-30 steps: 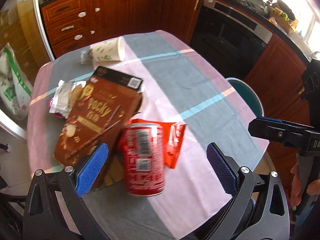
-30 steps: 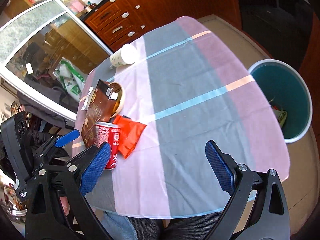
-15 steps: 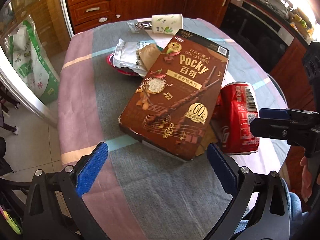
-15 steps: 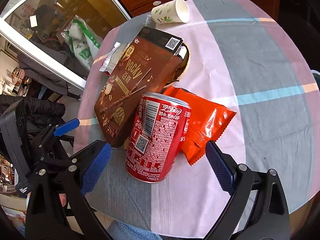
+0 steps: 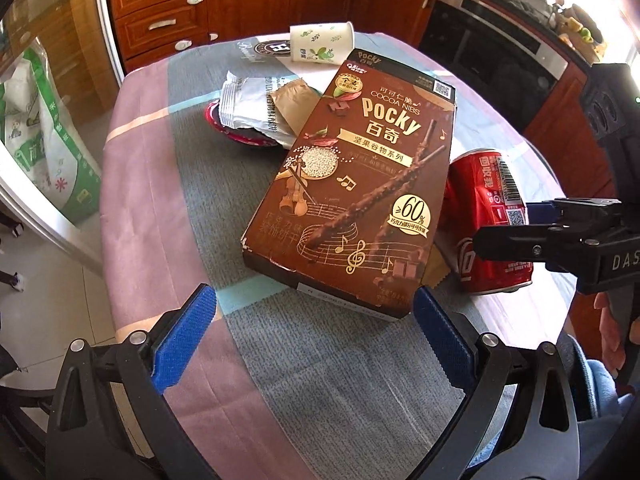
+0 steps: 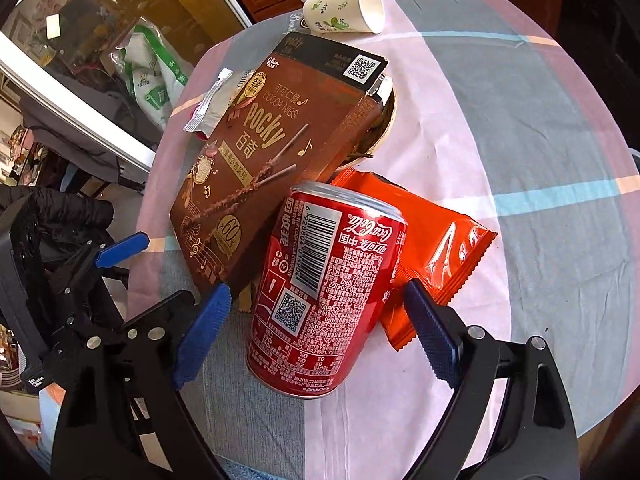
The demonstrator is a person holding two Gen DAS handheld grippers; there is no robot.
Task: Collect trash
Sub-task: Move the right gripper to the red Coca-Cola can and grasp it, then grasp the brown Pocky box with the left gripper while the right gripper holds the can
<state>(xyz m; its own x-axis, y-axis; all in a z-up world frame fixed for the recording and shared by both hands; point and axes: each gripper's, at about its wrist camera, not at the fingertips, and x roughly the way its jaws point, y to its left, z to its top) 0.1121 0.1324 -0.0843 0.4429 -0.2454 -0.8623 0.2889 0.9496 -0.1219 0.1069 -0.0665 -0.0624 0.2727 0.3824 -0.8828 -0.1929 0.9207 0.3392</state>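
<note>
A brown Pocky box (image 5: 356, 184) lies on the round table, its far end propped on a bowl (image 6: 385, 128). A red cola can (image 6: 324, 296) stands beside it on an orange snack wrapper (image 6: 436, 240). A silver wrapper (image 5: 256, 108) lies in a red dish, and a paper cup (image 5: 322, 43) lies on its side at the far edge. My left gripper (image 5: 312, 340) is open just short of the box's near end. My right gripper (image 6: 316, 320) is open with its blue pads on either side of the can, apart from it.
The table (image 5: 160, 184) has a striped pink and grey cloth. Wooden cabinets (image 5: 168, 20) and an oven (image 5: 492, 40) stand behind it. A glass door with a green and white bag (image 5: 44, 152) is at the left. My right gripper also shows in the left wrist view (image 5: 560, 236).
Both grippers have moved in closer to the trash. The left one swung from the can to face the Pocky box. The right one came down around the can.
</note>
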